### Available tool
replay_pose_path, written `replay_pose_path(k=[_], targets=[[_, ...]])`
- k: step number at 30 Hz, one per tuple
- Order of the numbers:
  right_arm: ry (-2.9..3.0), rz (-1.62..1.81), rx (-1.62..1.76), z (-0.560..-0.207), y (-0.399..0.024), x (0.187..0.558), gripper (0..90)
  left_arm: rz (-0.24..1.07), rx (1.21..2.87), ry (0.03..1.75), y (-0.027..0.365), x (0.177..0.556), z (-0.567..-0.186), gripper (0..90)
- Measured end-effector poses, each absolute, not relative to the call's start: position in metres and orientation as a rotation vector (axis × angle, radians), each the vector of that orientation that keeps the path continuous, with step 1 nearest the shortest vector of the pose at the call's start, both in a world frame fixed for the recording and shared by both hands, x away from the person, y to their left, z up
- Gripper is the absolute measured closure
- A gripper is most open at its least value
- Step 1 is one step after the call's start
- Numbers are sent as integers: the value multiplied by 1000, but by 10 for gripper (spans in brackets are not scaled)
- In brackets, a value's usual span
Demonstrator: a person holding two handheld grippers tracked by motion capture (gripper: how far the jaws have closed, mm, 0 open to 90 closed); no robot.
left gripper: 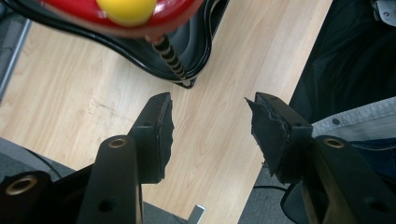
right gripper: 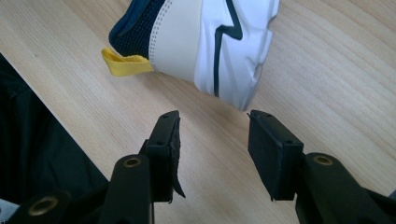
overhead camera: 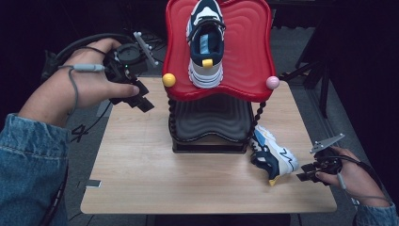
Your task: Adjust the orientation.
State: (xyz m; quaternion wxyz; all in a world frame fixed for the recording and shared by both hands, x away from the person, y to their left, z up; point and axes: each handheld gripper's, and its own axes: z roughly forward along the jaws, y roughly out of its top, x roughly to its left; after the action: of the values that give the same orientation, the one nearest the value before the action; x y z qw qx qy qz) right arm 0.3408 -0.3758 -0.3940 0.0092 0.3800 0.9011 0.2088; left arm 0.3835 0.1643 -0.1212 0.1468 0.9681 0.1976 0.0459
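Pale wood tabletop [overhead camera: 155,183] with pitch-dark room all around it, that's my setup right now. Closest to me, my right gripper [overhead camera: 306,175] sits low at the near right corner, jaws spread wide with nothing between them. Just ahead of them lies the loose sneaker [overhead camera: 273,157], navy and white with a yellow heel tab [right gripper: 125,64]. It's tipped on its side beside the black base [overhead camera: 209,146] of the shoe stand, heel end toward me and toe running back toward the stand, so its long axis goes roughly near-to-far with a slant. In the right gripper view the heel [right gripper: 205,42] is right above my pads [right gripper: 273,151] but not touching.

My left gripper [overhead camera: 141,101] hangs over the far left edge, jaws also released and empty, pointing down at bare wood near the stand's beaded post [left gripper: 170,60].

Farther back, the other sneaker [overhead camera: 206,42] already sits on the red tray [overhead camera: 249,56] up top, toe pointing away.

So I reckon I'm at the reach-in step for shoe number two. Next move probably means nudging forward and pinching the heel collar, since the sole looks too wide for a clean grab.
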Motion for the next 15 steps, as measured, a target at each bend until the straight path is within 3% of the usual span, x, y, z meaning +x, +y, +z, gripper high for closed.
replay_pose_path(k=[15], targets=[[2811,606,1195,-396,-373,349,552,133,2763,610,191,397,-185,455]])
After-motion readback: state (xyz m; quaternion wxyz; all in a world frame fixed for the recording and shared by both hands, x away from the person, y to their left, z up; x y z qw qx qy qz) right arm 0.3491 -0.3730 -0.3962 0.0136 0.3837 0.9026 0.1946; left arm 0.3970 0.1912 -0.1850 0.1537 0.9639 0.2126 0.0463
